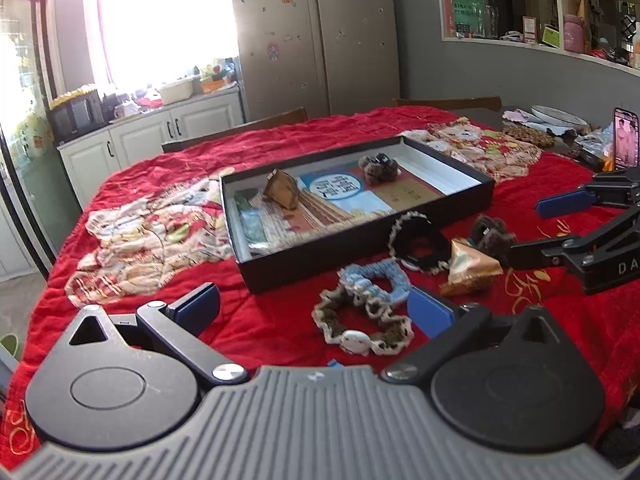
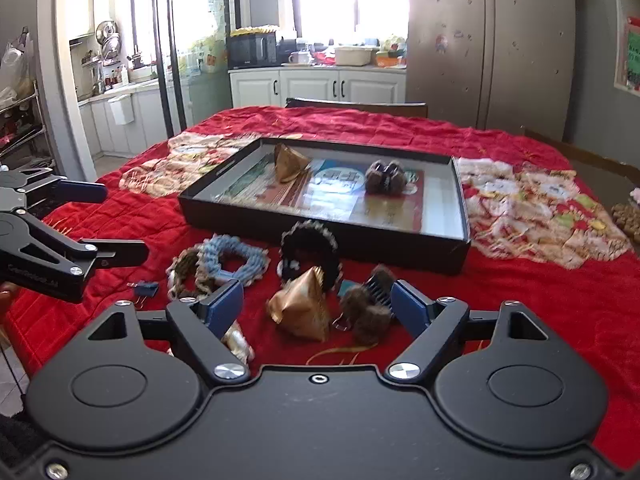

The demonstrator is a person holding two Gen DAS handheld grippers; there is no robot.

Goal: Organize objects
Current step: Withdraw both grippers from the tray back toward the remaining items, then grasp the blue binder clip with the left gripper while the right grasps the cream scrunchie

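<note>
A: Status of the loose items? Black shallow box sat mid-table on the red quilted cover, already holding a gold pyramid pouch and a brown furry clip.

B: Confirmed. In front of the box: blue scrunchie, black scrunchie, second gold pouch, second furry clip. All on the cover, none held.

A: Left view added a brown-and-cream scrunchie with a white button, touching the blue one. Yours?

B: Only partly visible, behind the blue one. But mine showed a small blue binder clip left of the scrunchies, plus something cream-coloured under my left finger; couldn't identify it.

A: Tools?

B: Right tool wide open, gold pouch and furry clip lying between the fingers, pads not touching either.

A: Left tool spread wide too, nothing gripped, scrunchies just ahead. Phone stood upright at far right, only in my view.
</note>
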